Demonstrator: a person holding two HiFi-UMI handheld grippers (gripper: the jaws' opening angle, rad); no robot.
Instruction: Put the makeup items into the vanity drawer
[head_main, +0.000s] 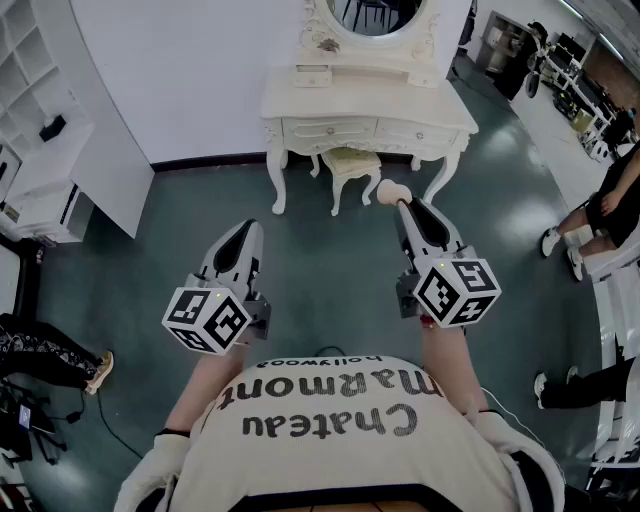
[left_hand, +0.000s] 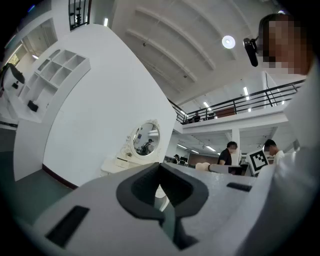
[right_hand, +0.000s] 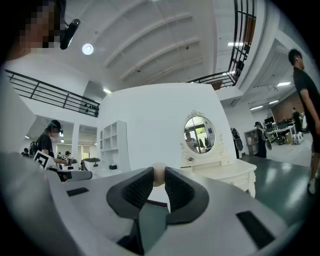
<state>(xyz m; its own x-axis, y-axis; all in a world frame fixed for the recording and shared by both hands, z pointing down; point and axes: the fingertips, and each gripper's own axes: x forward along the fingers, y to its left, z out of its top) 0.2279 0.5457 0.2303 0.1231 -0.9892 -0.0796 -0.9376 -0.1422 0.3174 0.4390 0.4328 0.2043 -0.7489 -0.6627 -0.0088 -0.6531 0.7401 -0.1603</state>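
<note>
Makeup item (head_main: 388, 190): I counted just one, a pale beige rounded piece. It sat pinched between the jaws of my right gripper (head_main: 397, 200), held in the air above the dark floor (head_main: 330, 260) and well short of the vanity (head_main: 300, 100). My left gripper (head_main: 246, 228) carried nothing, its two jaws meeting at the tips. I had one white vanity ahead of me, showing two wide front drawers (head_main: 330, 127), both pushed in. One oval mirror (head_main: 375, 15) stood on top and one small stool (head_main: 352, 160) was tucked beneath. The two grippers hung side by side, apart from each other.
</note>
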